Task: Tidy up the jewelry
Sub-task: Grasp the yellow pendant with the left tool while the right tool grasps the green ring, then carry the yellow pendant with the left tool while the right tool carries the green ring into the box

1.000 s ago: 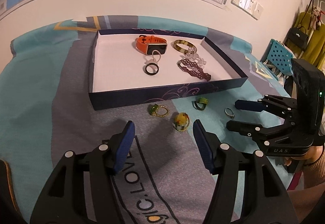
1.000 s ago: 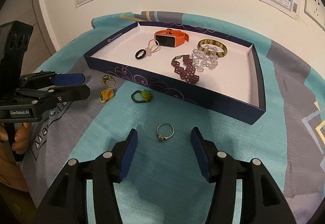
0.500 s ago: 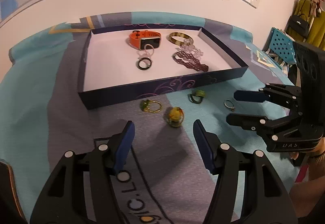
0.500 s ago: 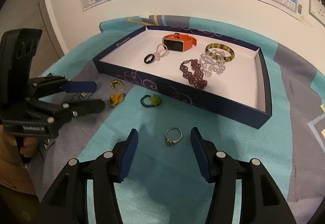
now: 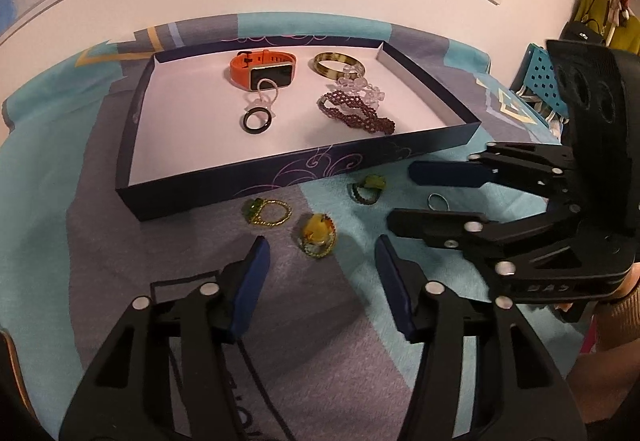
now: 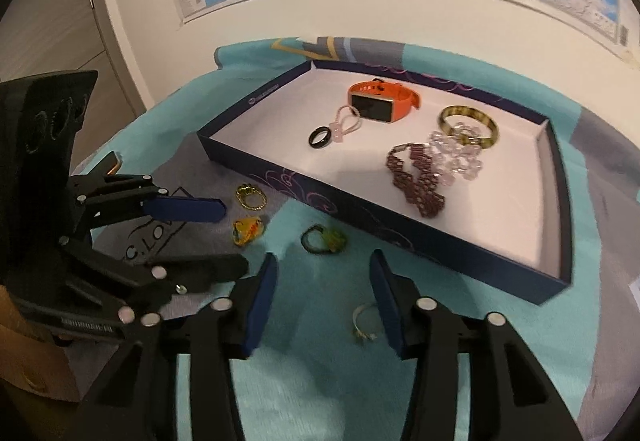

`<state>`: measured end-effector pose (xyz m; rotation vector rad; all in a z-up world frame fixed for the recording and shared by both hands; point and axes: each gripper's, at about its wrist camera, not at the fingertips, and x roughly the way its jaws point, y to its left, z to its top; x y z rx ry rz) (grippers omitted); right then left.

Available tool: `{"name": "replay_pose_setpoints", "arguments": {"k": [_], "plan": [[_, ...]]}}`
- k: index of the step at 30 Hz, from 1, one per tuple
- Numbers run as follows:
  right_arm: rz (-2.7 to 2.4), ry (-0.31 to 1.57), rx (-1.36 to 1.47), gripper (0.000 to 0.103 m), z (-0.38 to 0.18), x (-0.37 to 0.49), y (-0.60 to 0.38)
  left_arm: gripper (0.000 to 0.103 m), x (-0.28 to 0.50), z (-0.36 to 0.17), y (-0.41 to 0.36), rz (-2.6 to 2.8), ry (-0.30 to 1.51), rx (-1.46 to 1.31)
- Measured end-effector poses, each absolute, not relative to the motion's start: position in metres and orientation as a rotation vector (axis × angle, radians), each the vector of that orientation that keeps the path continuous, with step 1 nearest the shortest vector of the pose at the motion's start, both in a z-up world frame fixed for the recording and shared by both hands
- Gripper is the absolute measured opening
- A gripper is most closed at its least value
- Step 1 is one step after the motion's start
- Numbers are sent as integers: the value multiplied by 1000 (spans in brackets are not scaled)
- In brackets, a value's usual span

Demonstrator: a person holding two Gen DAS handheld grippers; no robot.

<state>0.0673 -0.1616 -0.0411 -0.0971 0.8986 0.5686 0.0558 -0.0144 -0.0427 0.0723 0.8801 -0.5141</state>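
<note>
Several rings lie on the cloth before a dark blue tray (image 5: 280, 181). My left gripper (image 5: 320, 247) is closing, its tips just short of the yellow ring (image 5: 318, 233), which no pad touches. A gold ring with a green stone (image 5: 266, 213) lies to its left. My right gripper (image 6: 323, 257) is closing too. The silver ring (image 6: 364, 321) lies between its fingers, close to the right pad (image 6: 386, 297), unpressed as far as I can see. A dark beaded ring with a green piece (image 6: 324, 239) sits just ahead of its tips.
The tray holds an orange watch (image 5: 262, 71), a black ring (image 5: 256, 119), a bangle (image 5: 334, 65), a clear bead bracelet (image 5: 360, 85) and a maroon bead bracelet (image 5: 356, 115). A wall with a map rises behind. The two grippers stand close together, side by side.
Both grippers have moved forward over the cloth and their jaws have narrowed. The silver ring now lies between the right fingers; the yellow ring is nearer the left tips.
</note>
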Motion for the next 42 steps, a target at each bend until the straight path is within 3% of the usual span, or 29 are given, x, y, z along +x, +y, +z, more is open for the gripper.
{"name": "replay_pose_setpoints", "arguments": {"k": [7,12,42], "plan": [[564,916,-117,35,-45,78,-148,38,62,-44,-21,-484,881,90],[544,906,-164,24,-46,78,-144,18,61,-44,-23,-464,878,109],[558,806,-12,22,-9,60,-191,17,55,-13,-17,-493,812,45]]}}
